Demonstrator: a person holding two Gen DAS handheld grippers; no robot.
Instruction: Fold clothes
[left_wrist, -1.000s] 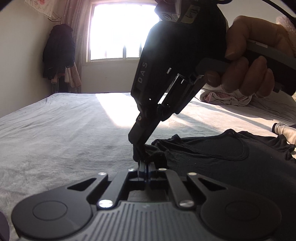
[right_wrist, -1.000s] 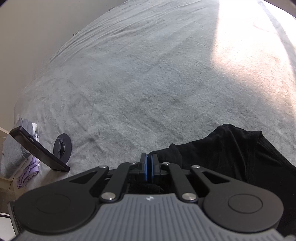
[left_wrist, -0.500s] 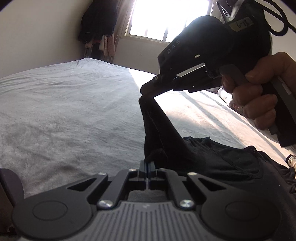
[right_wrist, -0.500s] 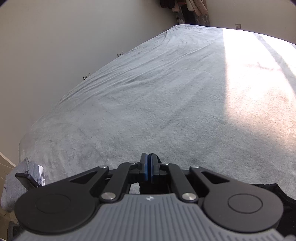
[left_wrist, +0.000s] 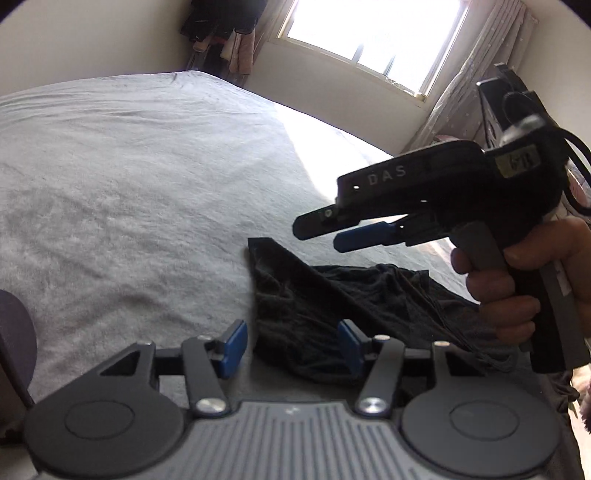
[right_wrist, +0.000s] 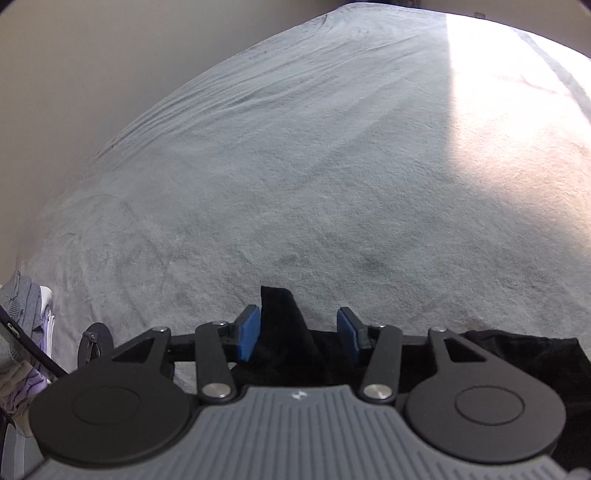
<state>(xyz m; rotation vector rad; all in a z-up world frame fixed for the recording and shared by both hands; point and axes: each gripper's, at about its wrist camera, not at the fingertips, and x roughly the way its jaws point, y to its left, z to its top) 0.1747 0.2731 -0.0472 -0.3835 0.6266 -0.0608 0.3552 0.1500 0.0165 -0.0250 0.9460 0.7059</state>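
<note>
A black shirt (left_wrist: 332, 295) lies crumpled on the grey bed cover (left_wrist: 129, 192), with one sleeve stretched out toward the far left. My left gripper (left_wrist: 291, 343) is open, blue pads wide apart, just above the shirt's near edge. In the left wrist view my right gripper (left_wrist: 325, 230), held in a hand (left_wrist: 517, 280), hovers open above the shirt and holds nothing. In the right wrist view the right gripper (right_wrist: 298, 332) stands open, and the tip of the black sleeve (right_wrist: 280, 314) lies on the bed below its spread blue pads.
Clothes hang in the far corner (left_wrist: 218, 26) beside a bright window (left_wrist: 369, 33). A curtain (left_wrist: 476, 74) and dark furniture (left_wrist: 509, 99) stand at the right. Folded clothes (right_wrist: 26, 332) and a black stand (right_wrist: 92, 347) sit past the bed's left edge.
Both grippers were shut on the shirt's sleeve and lifted it; now both have opened and the sleeve lies released on the bed, spread leftward.
</note>
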